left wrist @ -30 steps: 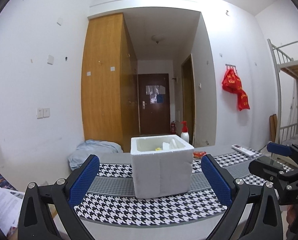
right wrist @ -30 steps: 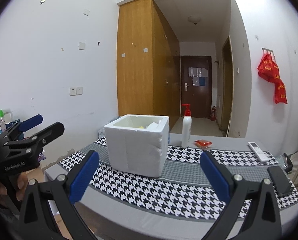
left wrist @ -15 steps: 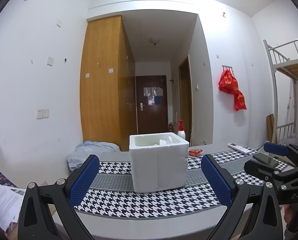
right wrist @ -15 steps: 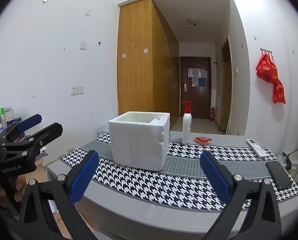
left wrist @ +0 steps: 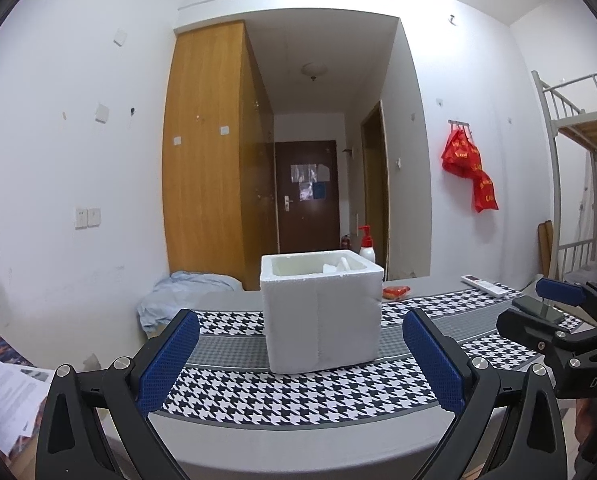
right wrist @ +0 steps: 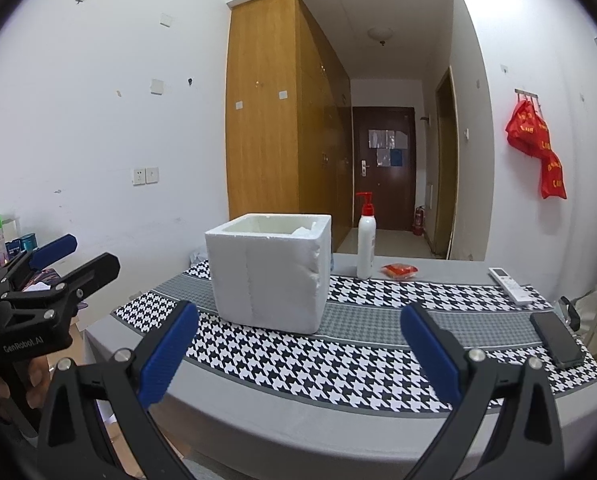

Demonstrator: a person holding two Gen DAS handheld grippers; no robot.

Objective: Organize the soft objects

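Both the left gripper (left wrist: 300, 356) and the right gripper (right wrist: 298, 354) are spread wide with nothing between their blue pads, held off the near edge of the table (right wrist: 298, 412). A white foam box (left wrist: 320, 312) stands open-topped on the checked cloth (left wrist: 282, 396), something white showing inside. A pump bottle (right wrist: 365, 246) stands just beyond.

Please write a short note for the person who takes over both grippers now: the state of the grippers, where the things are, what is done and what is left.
Left gripper: open, empty, in front of the table.
Right gripper: open, empty, also short of the table.
Foam box: upright on the checked cloth, lid off, something white inside; contents mostly hidden.
Red packet lies behind the box, beside the pump bottle.
Done: cannot tell. Left: perhaps the red packet.
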